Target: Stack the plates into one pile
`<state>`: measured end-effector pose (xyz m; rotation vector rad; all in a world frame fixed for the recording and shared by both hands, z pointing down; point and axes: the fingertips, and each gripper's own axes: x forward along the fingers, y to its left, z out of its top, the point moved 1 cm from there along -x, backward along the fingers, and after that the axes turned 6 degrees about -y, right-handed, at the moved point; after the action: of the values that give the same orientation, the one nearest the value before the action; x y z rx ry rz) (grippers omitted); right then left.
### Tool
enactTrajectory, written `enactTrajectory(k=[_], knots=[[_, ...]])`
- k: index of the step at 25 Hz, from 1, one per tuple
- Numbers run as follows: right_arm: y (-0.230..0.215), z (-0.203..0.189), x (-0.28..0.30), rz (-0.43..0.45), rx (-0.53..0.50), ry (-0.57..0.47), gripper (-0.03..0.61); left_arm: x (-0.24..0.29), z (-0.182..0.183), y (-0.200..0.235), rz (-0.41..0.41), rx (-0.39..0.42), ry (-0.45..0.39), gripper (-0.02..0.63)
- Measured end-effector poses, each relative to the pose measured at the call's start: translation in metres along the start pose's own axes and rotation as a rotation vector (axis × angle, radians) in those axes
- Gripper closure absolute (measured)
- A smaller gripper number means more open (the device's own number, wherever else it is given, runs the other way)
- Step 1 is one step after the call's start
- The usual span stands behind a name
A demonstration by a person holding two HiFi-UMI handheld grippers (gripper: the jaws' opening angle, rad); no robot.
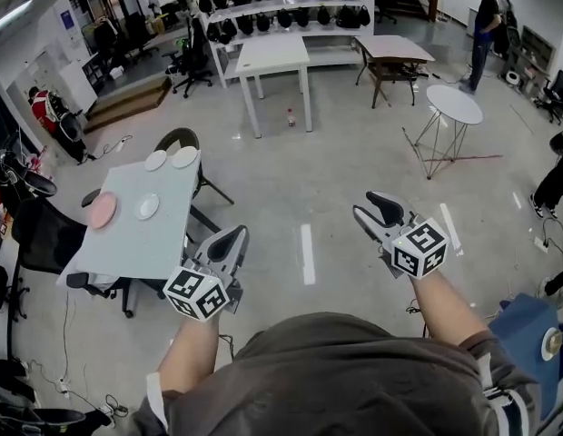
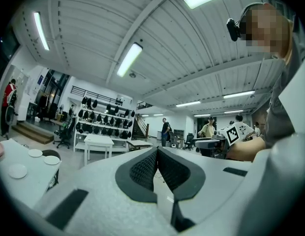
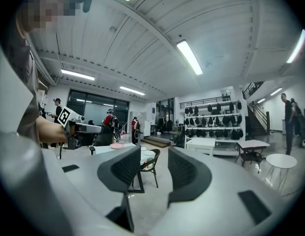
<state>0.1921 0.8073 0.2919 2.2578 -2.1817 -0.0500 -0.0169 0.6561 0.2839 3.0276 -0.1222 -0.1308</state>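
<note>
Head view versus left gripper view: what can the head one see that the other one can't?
Only the head view shows the round white table standing out on the floor. Only the left gripper view shows the ceiling lights. Both show the grey table with white plates on it, and the long white shelf at the back.

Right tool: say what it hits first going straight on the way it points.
Probably the dark chair at the table end, framed by the open right tool; depth is unclear.
</note>
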Motion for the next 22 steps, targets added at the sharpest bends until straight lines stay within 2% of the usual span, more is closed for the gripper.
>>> enactTrajectory(k=[4, 8, 12, 17, 22], knots=[[-0.010, -0.009, 0.027, -0.020, 0.004, 0.012, 0.416, 0.016, 0.000, 0.033, -0.020, -0.009, -0.009, 0.607], [-0.021, -0.024, 0.073, -0.048, 0.000, 0.023, 0.417, 0.036, -0.014, 0.084, -0.059, -0.024, -0.017, 0.607], [-0.032, -0.023, 0.148, -0.071, -0.020, 0.020, 0.417, 0.067, -0.011, 0.160, -0.093, -0.013, -0.030, 0.607], [-0.037, -0.011, 0.257, -0.096, -0.011, -0.001, 0.418, 0.096, 0.007, 0.262, -0.154, 0.022, -0.007, 0.607], [-0.046, -0.007, 0.355, -0.112, 0.000, -0.007, 0.419, 0.116, 0.019, 0.357, -0.171, 0.024, 0.006, 0.607]])
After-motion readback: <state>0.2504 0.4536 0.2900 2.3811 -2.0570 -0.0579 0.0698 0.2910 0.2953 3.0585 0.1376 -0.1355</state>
